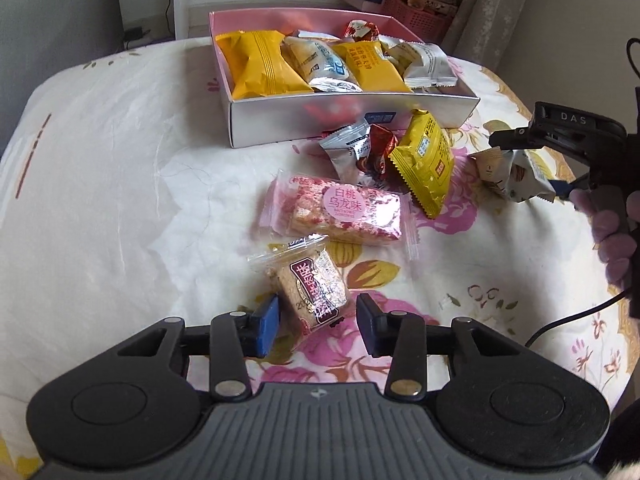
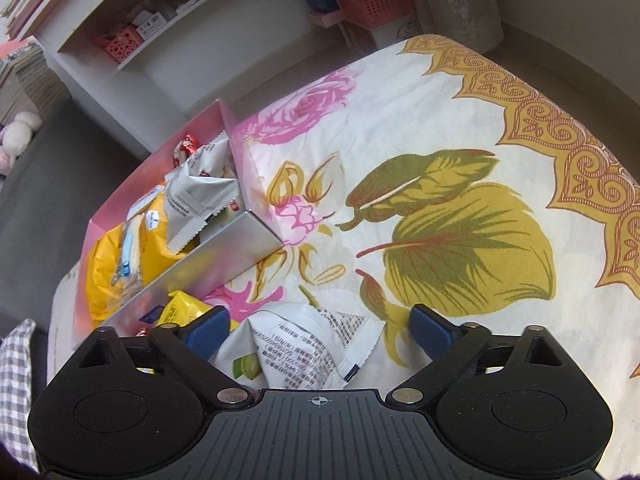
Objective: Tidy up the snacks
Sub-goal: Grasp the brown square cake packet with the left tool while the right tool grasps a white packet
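Observation:
A clear-wrapped brown biscuit bar (image 1: 314, 288) lies on the floral cloth between the pads of my left gripper (image 1: 318, 324). The left pad touches its wrapper; a sliver of cloth shows at the right pad. A white printed packet (image 2: 304, 344) lies between the wide-apart pads of my right gripper (image 2: 320, 328), which do not touch it. The left wrist view shows that same right gripper (image 1: 528, 164) over the white packet (image 1: 516, 180). The silver-sided pink box (image 1: 352, 120) holds several yellow and silver packets. Before it lie a pink nougat bar (image 1: 344, 208), a yellow packet (image 1: 424, 160), a red candy (image 1: 378, 152) and a silver packet (image 1: 344, 148).
The floral cloth (image 2: 440, 140) covers a rounded surface that drops off at the right and far sides. The box wall (image 2: 224, 256) stands left of my right gripper. White shelves with pink baskets (image 2: 376, 0) line the back. A black cable (image 1: 568, 316) trails below a hand (image 1: 612, 236).

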